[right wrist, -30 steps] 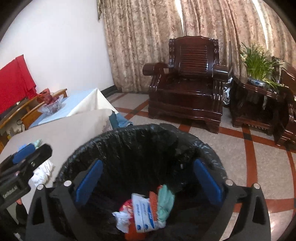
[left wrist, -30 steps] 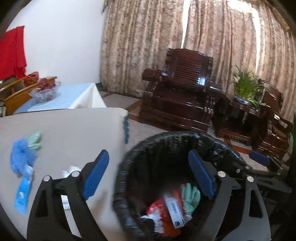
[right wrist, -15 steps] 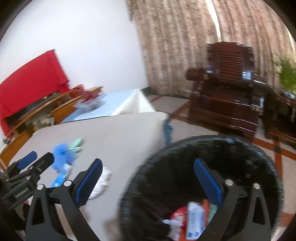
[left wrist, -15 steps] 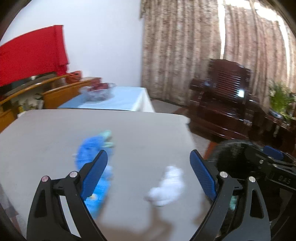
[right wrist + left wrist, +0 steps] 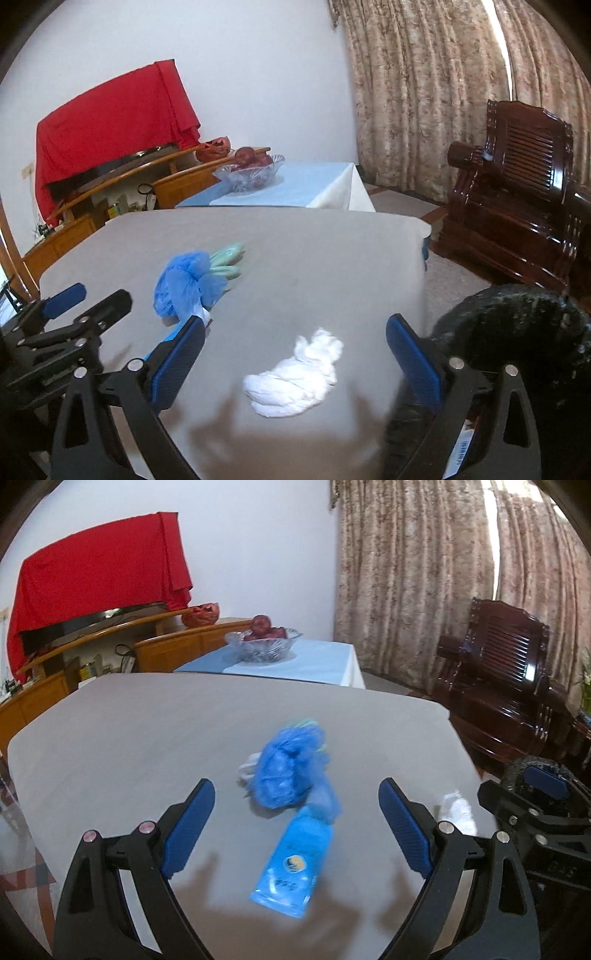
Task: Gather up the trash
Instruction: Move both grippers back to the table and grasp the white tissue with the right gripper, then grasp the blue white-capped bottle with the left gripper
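On the grey table (image 5: 147, 731) lie a crumpled blue plastic bag (image 5: 290, 771), a flat blue packet (image 5: 295, 864) and a white crumpled tissue (image 5: 299, 376). My left gripper (image 5: 295, 823) is open and empty, above the table with the blue packet between its fingers. My right gripper (image 5: 295, 358) is open and empty, with the tissue between its fingers. The blue bag (image 5: 184, 284) shows in the right wrist view with a pale green item (image 5: 227, 260) behind it. The black-lined trash bin (image 5: 517, 350) stands at the table's right edge.
A second table with a light blue cloth (image 5: 310, 661) holds a glass fruit bowl (image 5: 262, 644). A dark wooden armchair (image 5: 517, 206) stands at the right by the curtains. A wooden sideboard under a red cloth (image 5: 96, 579) lines the far wall.
Both grippers swung left from over the trash bin to above the table. The bin's contents have left view. The blue bag, packet and tissue now lie in front of the fingers.
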{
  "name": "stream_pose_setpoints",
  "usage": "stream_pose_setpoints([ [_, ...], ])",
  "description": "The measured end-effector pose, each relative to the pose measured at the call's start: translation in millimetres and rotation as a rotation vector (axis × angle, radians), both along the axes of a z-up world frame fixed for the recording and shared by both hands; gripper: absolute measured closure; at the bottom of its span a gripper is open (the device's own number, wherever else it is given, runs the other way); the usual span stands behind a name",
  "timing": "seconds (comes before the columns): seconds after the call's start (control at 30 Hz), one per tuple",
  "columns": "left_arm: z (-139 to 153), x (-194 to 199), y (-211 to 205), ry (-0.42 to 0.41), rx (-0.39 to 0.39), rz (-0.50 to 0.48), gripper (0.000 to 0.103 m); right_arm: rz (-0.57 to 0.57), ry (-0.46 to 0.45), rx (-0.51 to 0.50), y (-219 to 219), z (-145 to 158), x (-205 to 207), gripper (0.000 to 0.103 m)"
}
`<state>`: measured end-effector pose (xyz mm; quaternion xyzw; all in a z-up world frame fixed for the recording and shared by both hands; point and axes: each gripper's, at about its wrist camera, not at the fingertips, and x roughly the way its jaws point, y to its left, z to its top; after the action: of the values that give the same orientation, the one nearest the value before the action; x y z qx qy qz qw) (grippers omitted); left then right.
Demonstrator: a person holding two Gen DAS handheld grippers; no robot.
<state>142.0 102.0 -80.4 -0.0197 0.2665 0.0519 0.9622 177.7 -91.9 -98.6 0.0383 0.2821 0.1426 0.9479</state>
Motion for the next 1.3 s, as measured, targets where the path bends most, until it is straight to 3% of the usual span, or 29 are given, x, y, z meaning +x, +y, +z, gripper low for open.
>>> stream_pose_setpoints([
  [0.37,-26.1,5.6,34.1,0.055,-0.022,0.073,0.02,-0.046,0.111,-0.036,8.7,-37.7,27.7,0.023],
  [0.73,-49.5,17.0,33.7,0.115,-0.042,0.05,0.02,-0.05,0.22,-0.078,17.7,-62.4,44.9,0.031],
  [0.87,-55.9,22.5,29.3,0.138,-0.05,0.031,0.02,-0.009,0.278,-0.056,16.9,-69.7,50.1,0.052],
  [1.03,-67.9,31.1,23.9,0.185,-0.056,0.013,0.021,0.002,0.272,-0.039,15.7,-68.3,48.4,0.063],
  [1.3,-87.9,45.9,26.7,0.3,-0.094,-0.009,0.031,0.015,0.26,0.002,11.3,-65.3,47.1,0.065],
])
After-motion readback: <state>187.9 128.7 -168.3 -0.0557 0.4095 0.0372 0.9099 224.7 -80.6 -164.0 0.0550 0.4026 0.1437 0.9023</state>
